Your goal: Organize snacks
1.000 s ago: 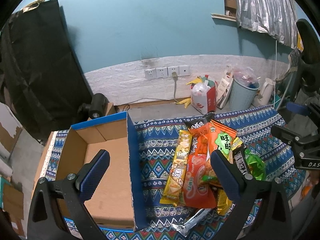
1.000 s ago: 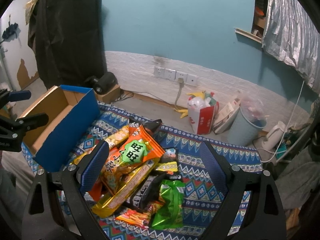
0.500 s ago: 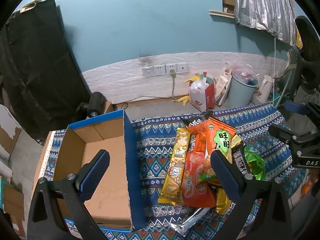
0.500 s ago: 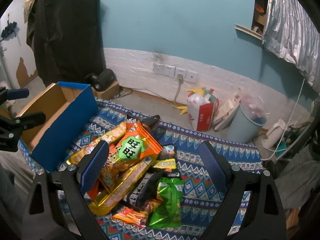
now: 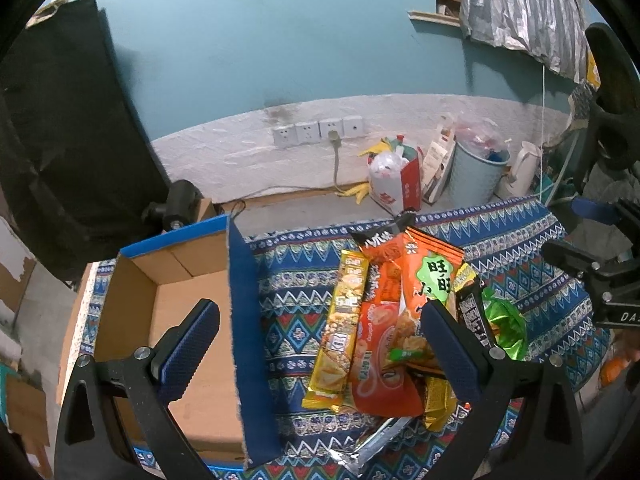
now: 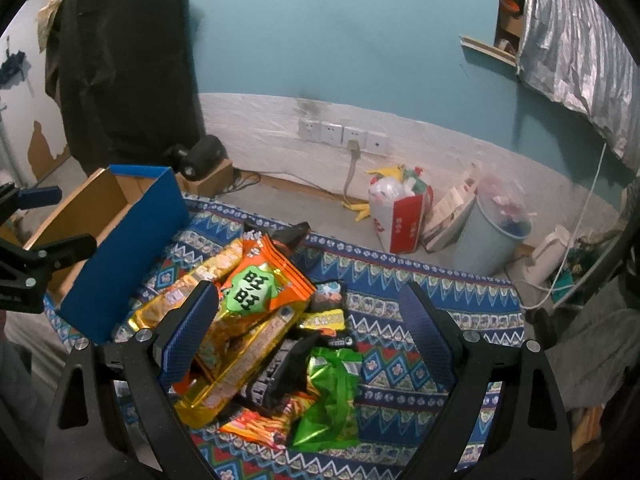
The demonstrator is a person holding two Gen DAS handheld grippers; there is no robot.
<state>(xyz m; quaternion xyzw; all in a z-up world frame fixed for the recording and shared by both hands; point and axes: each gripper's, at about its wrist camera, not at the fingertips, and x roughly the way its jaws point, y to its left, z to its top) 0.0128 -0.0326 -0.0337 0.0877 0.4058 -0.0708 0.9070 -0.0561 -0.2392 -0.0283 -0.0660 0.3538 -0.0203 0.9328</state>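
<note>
A pile of snack packets [image 5: 396, 320] lies on a patterned blue cloth [image 5: 296, 280]: a long yellow packet [image 5: 344, 332], an orange packet with a green label [image 6: 260, 284], a green packet [image 6: 328, 392]. An open blue cardboard box [image 5: 248, 320] stands left of the pile and looks empty; it also shows in the right wrist view [image 6: 128, 256]. My left gripper [image 5: 320, 348] is open, above the box wall and the pile's left side. My right gripper [image 6: 312, 332] is open and empty above the pile.
Beyond the cloth's far edge are a red and white bag [image 6: 400, 216], a pale blue bin [image 6: 492, 236], a white kettle [image 6: 544, 252] and wall sockets [image 6: 344, 136]. A black speaker on a small box [image 6: 200, 160] stands behind the cardboard box.
Both grippers have drifted slightly; the pile and box sit a little lower and closer in the views. Nothing was taken hold of, and both grippers stay open.
</note>
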